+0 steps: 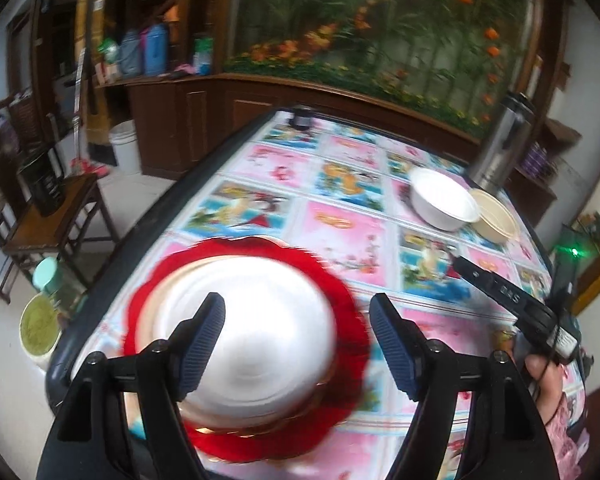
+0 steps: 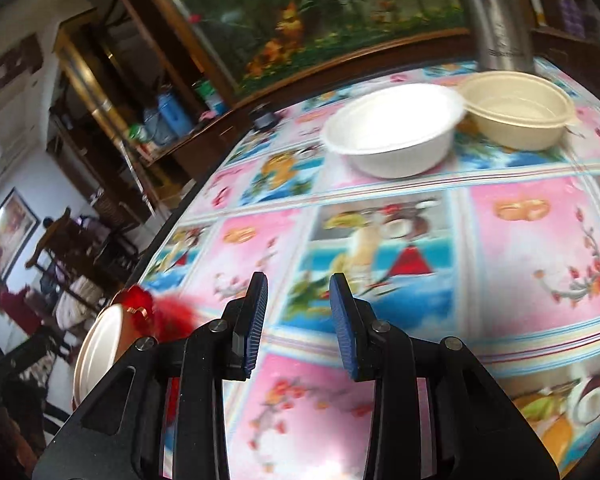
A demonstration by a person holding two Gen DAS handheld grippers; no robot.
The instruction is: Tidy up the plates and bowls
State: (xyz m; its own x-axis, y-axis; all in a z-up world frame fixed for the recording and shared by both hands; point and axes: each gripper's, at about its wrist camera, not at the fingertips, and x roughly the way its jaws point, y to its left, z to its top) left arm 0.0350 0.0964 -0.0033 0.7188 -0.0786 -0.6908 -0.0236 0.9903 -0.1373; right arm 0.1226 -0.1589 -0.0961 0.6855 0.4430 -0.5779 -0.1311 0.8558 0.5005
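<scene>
A white plate (image 1: 256, 336) lies on a red scalloped plate (image 1: 340, 284) near the table's front left edge. My left gripper (image 1: 298, 340) is open just above them, its left finger over the white plate. Both plates show at the left edge of the right wrist view, the white one (image 2: 96, 356) and the red one (image 2: 164, 316). A white bowl (image 1: 444, 200) (image 2: 396, 128) and a cream bowl (image 1: 496, 216) (image 2: 520, 108) sit side by side at the far right. My right gripper (image 2: 298, 320) is open and empty over the tablecloth; it also shows in the left wrist view (image 1: 456, 260).
The table (image 2: 520, 240) has a pink and blue picture cloth. A steel flask (image 1: 500, 144) stands behind the bowls. A small dark jar (image 1: 302, 118) sits at the far edge. A wooden chair (image 1: 48, 224) and a green-lidded tub (image 1: 40, 328) are left of the table.
</scene>
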